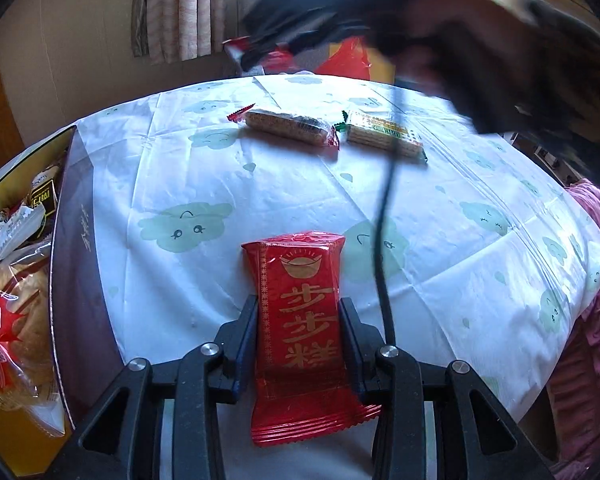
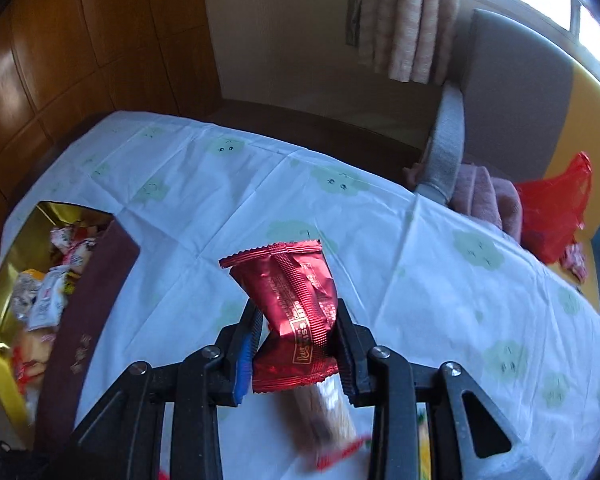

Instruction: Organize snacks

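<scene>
My left gripper [image 1: 299, 308] is shut on a bright red snack packet with gold characters [image 1: 300, 280], held lengthwise just above the tablecloth. Farther back on the table lie a red-ended biscuit packet [image 1: 290, 126] and a green-ended one [image 1: 384, 136]. My right gripper [image 2: 297, 312] is shut on a crinkled dark red foil packet [image 2: 296, 300], lifted above the table. Seen from the left wrist, it is a dark blur [image 1: 260, 54] over the far edge. The gold-lined snack box [image 2: 4, 320] with several wrapped snacks stands at the left.
The box's dark wall [image 1: 80, 240] runs close to my left gripper. A black cable [image 1: 384, 240] hangs over the table. Past the far edge are a red plastic bag [image 2: 556, 208], a grey chair arm [image 2: 444, 152] and pink cloth [image 2: 488, 196].
</scene>
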Tool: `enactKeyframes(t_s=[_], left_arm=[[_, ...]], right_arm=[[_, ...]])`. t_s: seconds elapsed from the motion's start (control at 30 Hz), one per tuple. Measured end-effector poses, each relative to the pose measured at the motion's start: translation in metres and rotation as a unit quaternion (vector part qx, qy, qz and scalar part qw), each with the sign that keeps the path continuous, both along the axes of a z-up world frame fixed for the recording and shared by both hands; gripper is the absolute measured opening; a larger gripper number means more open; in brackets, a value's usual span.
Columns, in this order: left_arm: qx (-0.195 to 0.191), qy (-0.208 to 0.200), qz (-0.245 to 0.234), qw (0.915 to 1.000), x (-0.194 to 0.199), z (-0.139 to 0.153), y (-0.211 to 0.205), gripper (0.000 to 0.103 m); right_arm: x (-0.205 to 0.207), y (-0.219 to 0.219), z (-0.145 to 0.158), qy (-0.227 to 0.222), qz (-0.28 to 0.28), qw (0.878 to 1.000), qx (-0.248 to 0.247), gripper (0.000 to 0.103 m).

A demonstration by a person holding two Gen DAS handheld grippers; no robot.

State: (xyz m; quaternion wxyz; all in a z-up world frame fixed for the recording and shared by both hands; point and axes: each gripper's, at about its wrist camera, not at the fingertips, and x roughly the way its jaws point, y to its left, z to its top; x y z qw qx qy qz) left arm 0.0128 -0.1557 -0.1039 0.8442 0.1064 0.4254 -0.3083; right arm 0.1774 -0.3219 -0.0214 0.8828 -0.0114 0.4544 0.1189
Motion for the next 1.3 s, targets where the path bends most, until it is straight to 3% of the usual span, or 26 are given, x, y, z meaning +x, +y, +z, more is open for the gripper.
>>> enactKeyframes(t_s=[0.33,0.43,0.57,0.7,1.07,1.13,1.3], left_arm=[[-0.001,0.008,0.006,1.0,0.001,0.0,0.0,0.038],[-0.001,0.014,0.008,0.9999,0.003,0.0,-0.001,0.038],[0.003,0.016,0.009,0.9998,0.005,0.0,-0.002,0.038],[0.009,0.019,0.011,0.9997,0.006,0.001,-0.004,0.038],[0.022,0.017,0.014,0.9995,0.005,0.001,-0.007,0.039],[0.023,0.016,0.014,0.9995,0.005,0.001,-0.007,0.039],[0.024,0.014,0.013,0.9995,0.004,0.0,-0.007,0.039]], right_arm=[[-0.133,-0.047,-0.037,0.066,-0.087,0.994,0.013,0.035],[-0.155,-0.047,-0.051,0.082,-0.098,0.992,0.006,0.035],[-0.177,-0.052,-0.058,0.079,-0.111,0.989,0.052,0.043],[-0.189,-0.053,-0.054,0.069,-0.102,0.989,0.08,0.058],[-0.167,-0.048,-0.062,0.08,-0.068,0.994,0.025,0.059],[-0.164,-0.048,-0.066,0.083,-0.072,0.993,0.031,0.042],[-0.171,-0.045,-0.069,0.058,-0.1,0.993,0.027,0.039]])
